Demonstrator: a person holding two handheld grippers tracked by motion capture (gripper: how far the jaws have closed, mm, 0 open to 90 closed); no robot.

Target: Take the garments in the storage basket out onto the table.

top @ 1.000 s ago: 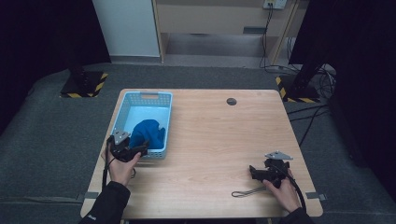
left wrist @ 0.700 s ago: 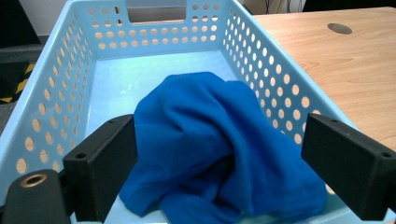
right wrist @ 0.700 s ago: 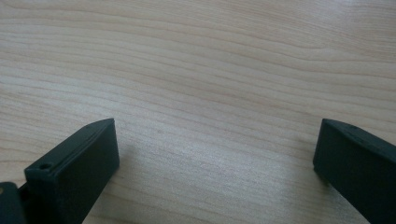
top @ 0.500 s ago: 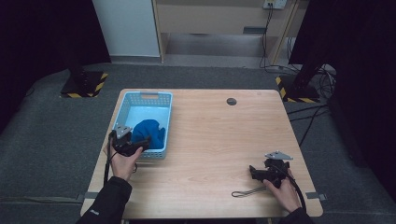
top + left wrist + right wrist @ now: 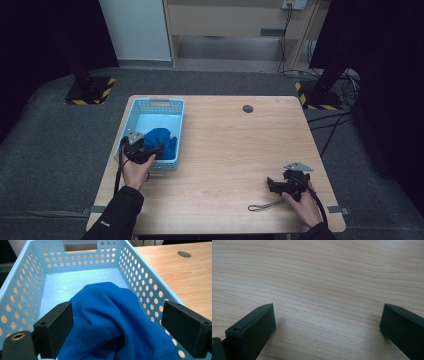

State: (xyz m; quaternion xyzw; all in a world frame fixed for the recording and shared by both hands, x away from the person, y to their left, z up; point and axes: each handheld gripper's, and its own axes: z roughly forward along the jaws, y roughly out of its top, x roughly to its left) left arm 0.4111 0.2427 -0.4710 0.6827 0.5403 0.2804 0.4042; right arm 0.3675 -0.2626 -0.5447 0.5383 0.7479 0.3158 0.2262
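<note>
We see the blue cloth [image 5: 110,322] bunched in the light-blue basket [image 5: 131,117], left of frame. Left gripper [image 5: 117,327] jaws spread around it. Soft, light, floppy; we'd pinch its top fold. Right gripper [image 5: 327,327] gapes over the table [image 5: 240,145].

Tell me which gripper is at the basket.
The left gripper, jaws open over the blue cloth in the basket; the right gripper rests on bare table.
</note>
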